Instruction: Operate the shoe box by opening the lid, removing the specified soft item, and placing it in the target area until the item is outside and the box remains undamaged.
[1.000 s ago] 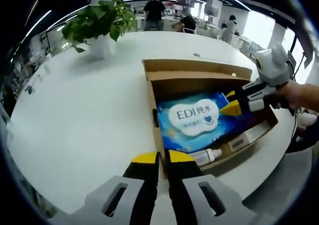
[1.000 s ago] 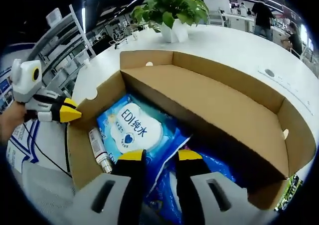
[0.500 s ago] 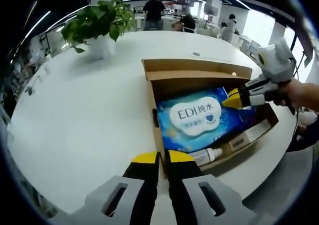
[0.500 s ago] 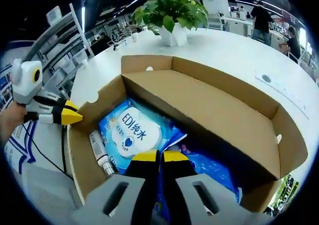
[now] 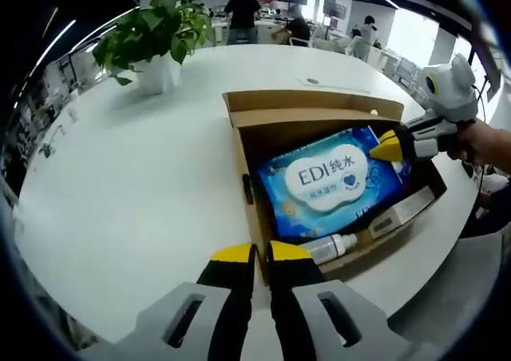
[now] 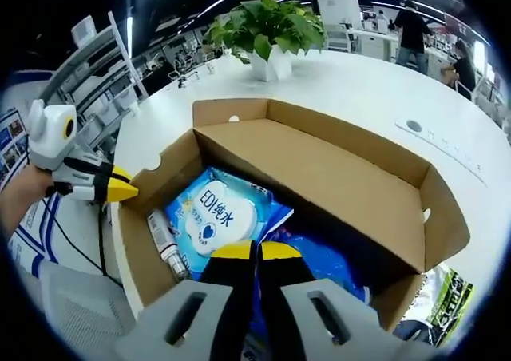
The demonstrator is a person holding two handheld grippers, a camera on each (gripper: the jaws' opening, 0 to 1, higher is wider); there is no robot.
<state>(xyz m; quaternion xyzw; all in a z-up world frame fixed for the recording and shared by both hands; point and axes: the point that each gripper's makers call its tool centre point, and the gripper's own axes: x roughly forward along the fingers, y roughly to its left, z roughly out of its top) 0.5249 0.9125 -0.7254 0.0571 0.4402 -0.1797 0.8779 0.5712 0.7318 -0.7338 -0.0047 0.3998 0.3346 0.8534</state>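
The right claw (image 6: 255,251), spread a second ago, is now pinching the blue plastic wet-wipes pack (image 5: 329,187) and tilting it up inside the open brown cardboard shoe box (image 5: 319,115). The left claw (image 5: 255,254) is staying pressed together at the box's near wall on the white round surface (image 5: 120,185).

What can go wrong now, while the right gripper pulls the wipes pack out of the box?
The right gripper is shut on one edge of the wipes pack, so the soft pack may sag or slip free. The small bottle lies against the pack and may be dragged along. The left gripper grips the box wall; a hard pull could bend or tear the cardboard.
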